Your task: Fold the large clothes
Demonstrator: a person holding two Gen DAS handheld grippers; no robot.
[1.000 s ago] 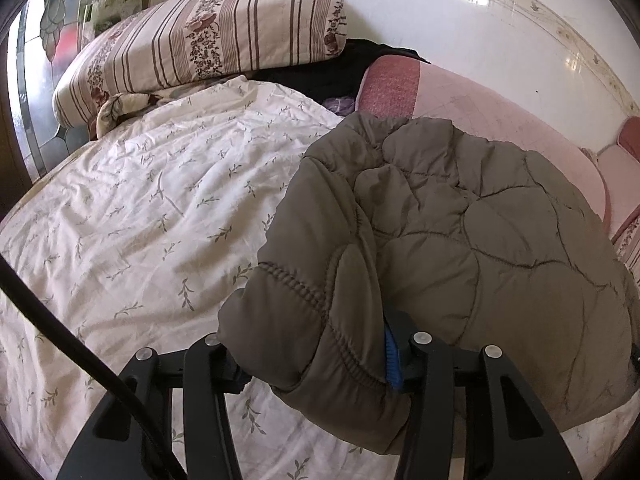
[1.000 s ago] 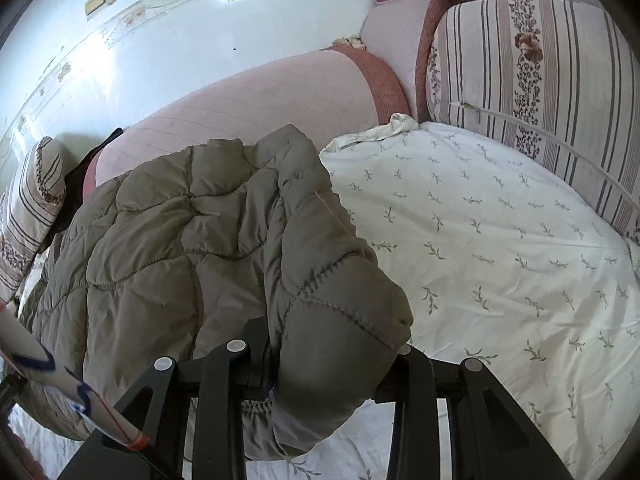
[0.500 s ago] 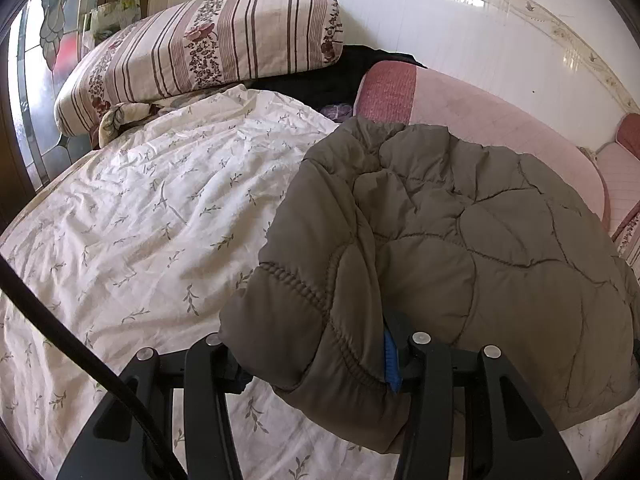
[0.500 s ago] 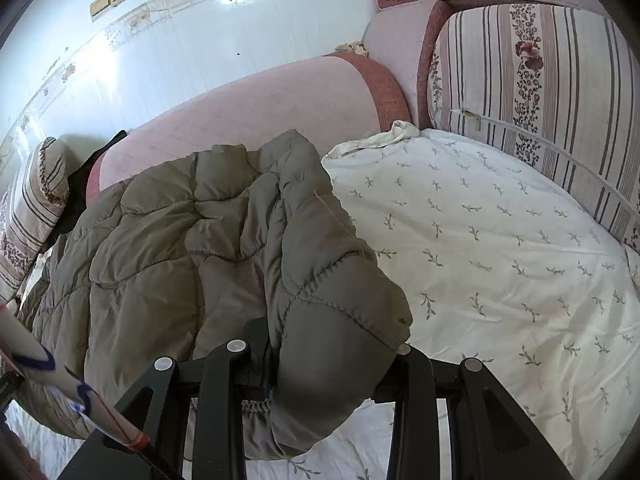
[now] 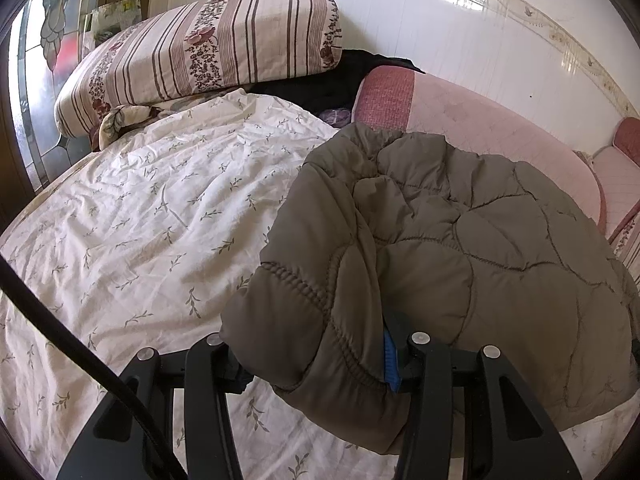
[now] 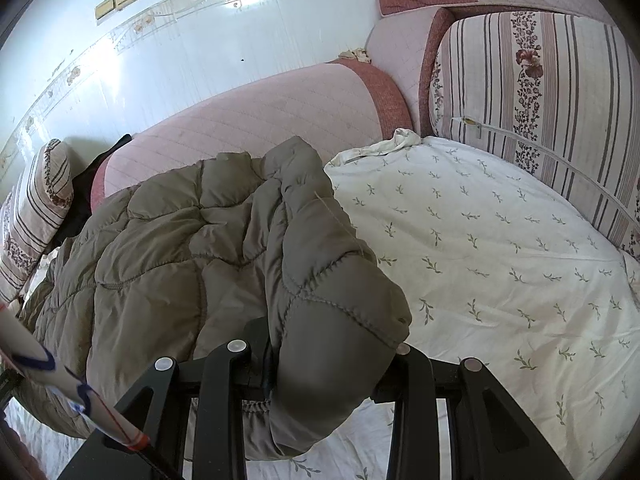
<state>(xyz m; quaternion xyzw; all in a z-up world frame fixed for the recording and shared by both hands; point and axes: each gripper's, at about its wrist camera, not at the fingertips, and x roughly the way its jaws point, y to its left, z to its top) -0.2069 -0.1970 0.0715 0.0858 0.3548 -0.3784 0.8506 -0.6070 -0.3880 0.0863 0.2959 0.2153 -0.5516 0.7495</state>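
A puffy olive-grey quilted jacket [image 5: 460, 248] lies on the bed, bunched toward the pink bolster. In the left wrist view its near left corner fills the space between my left gripper's [image 5: 316, 364] black fingers, which are shut on the padded fabric; a blue pad shows at the right finger. The right wrist view shows the jacket [image 6: 168, 248] spreading to the left, and my right gripper [image 6: 332, 364] is shut on its thick near right corner. Both gripped corners hang slightly above the sheet. The fingertips are buried in the fabric.
White sheet with small leaf print [image 5: 132, 220] covers the bed [image 6: 500, 248]. A long pink bolster [image 5: 480, 120] runs along the tiled wall. Striped floral pillows [image 5: 200, 52] [image 6: 540, 92] sit at either end. Dark clothing [image 5: 320, 80] lies behind the bolster. A black cable [image 5: 60, 332] crosses the lower left.
None of the jacket's folds or either grip has visibly changed; the views shift only slightly.
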